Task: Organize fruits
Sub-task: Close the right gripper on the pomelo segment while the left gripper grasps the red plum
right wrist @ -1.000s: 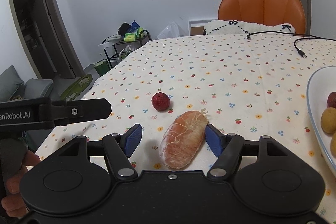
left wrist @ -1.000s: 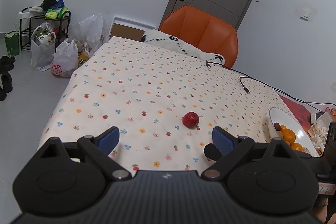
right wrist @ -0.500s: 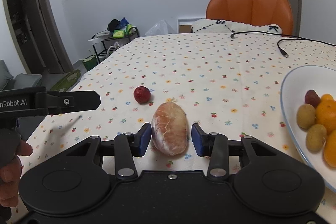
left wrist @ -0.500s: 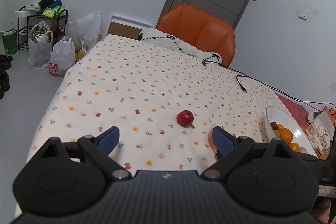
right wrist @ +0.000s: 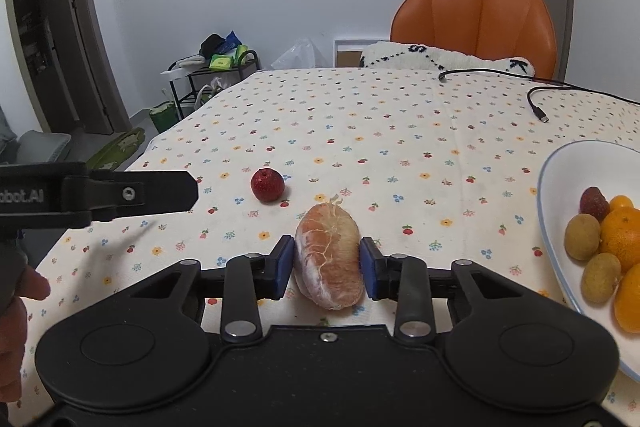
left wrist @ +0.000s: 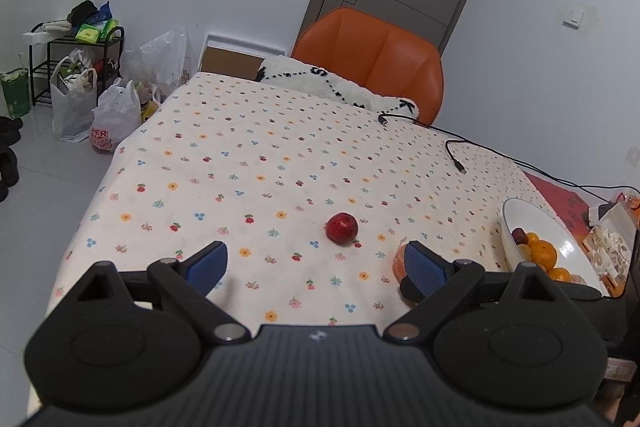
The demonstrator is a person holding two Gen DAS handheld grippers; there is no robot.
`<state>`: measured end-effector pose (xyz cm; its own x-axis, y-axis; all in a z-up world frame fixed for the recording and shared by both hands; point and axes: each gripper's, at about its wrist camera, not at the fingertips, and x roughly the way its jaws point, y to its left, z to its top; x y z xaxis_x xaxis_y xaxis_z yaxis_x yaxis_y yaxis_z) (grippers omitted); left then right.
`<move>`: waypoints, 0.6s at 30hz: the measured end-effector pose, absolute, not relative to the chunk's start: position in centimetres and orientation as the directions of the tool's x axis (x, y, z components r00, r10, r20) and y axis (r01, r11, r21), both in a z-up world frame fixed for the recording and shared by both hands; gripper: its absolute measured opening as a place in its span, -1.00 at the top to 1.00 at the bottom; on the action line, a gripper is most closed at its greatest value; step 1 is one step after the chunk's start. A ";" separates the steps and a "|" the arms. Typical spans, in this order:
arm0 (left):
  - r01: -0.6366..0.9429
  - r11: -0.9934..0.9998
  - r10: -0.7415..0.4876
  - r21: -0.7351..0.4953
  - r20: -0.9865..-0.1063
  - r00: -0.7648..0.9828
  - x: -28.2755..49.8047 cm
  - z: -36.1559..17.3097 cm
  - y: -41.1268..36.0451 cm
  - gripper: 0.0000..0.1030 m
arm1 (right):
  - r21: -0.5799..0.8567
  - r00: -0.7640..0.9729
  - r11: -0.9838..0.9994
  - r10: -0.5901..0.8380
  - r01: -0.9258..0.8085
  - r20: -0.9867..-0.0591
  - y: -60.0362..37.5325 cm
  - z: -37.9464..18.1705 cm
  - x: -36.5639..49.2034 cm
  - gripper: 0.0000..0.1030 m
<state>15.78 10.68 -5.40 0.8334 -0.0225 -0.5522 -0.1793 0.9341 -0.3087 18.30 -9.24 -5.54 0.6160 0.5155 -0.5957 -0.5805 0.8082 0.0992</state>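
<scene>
Right gripper (right wrist: 327,264) closing snugly on the peeled pinkish-orange pomelo segment (right wrist: 329,259), whose long axis is running along the fingers; left gripper (left wrist: 316,263) hanging wide open, empty.

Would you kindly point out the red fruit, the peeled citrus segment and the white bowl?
red fruit (left wrist: 341,228): left wrist view, centre of its skin.
peeled citrus segment (right wrist: 330,259): right wrist view, middle of its membrane.
white bowl (right wrist: 560,171): right wrist view, bare inner wall.

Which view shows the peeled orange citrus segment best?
The right wrist view: the peeled orange citrus segment lies whole between the right gripper fingers. The left wrist view shows only a sliver behind a blue finger pad.
</scene>
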 end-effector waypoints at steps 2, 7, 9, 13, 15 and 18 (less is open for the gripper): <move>-0.176 0.937 -0.022 -0.302 -0.553 0.833 16.1 -5.4 10.3 -0.83 | 0.107 0.622 0.813 0.516 -0.573 -0.589 -9.8 -5.4 18.3 0.36; -0.169 0.943 -0.019 -0.288 -0.552 0.834 16.9 -5.4 9.5 -0.82 | 0.125 0.643 0.823 0.519 -0.554 -0.563 -11.6 -4.6 18.4 0.36; -0.165 0.944 -0.020 -0.285 -0.550 0.835 17.3 -5.4 9.1 -0.82 | 0.127 0.649 0.825 0.519 -0.551 -0.556 -12.2 -4.3 18.4 0.36; -0.151 0.951 -0.024 -0.269 -0.552 0.833 18.2 -5.5 8.2 -0.78 | 0.129 0.660 0.830 0.516 -0.542 -0.546 -13.3 -3.9 18.6 0.36; -0.145 0.954 -0.026 -0.263 -0.551 0.834 18.7 -5.7 7.8 -0.78 | 0.131 0.667 0.833 0.515 -0.537 -0.539 -13.8 -3.6 18.7 0.36; -0.136 0.958 -0.027 -0.252 -0.553 0.833 19.3 -5.9 7.2 -0.73 | 0.134 0.676 0.837 0.513 -0.530 -0.529 -14.5 -3.2 18.8 0.36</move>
<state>19.32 7.25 -5.90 0.8330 -0.0270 -0.5526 -0.1359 0.9582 -0.2517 18.85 -14.52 -3.23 0.6761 0.5128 -0.5290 -0.5302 0.8372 0.1339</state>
